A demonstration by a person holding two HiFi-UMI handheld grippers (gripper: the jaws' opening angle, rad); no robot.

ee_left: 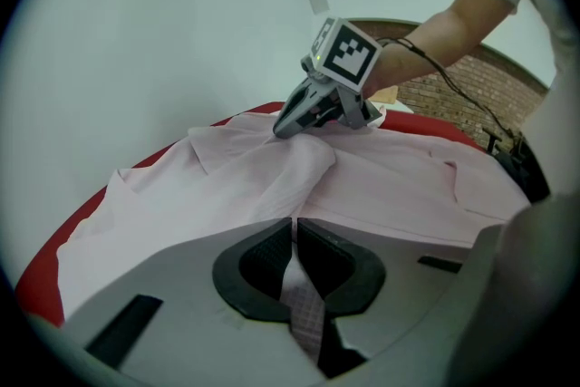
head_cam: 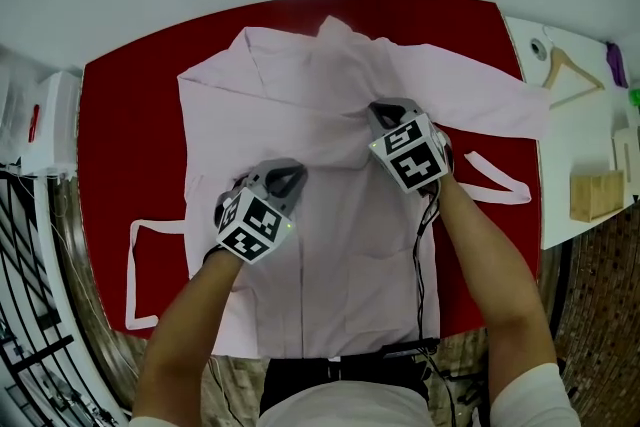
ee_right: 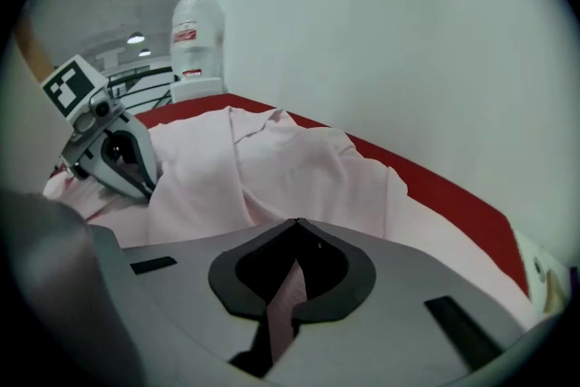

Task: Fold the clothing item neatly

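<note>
Forearms [head_cam: 190, 315] reach in from the near edge, each hand carrying a gripper out over the pale pink shirt [head_cam: 300, 85]. It lies spread on the red table [head_cam: 120, 135], with its collar [head_cam: 335, 30] at the far side and its hem [head_cam: 330, 345] hanging over the near edge. On the left middle of the body sits the left gripper [head_cam: 288, 173], its jaws closed tight on a thin pinch of cloth that runs up between the pads. A little farther and to the right, near the chest, the right gripper [head_cam: 380, 110] has its jaws closed likewise on a narrow strip of the fabric. Between them the cloth rises in a soft ridge. One sleeve [head_cam: 480, 100] stretches out to the far right. The other seems already tucked in along the straight left edge, though the folds there are hard to read.

The step in hand looks like taking hold across the body for a fold. The next move calls for both pinches to hold and travel together at an even pace, so the crease lands straight. The right-hand sleeve has yet to be brought in.
</note>
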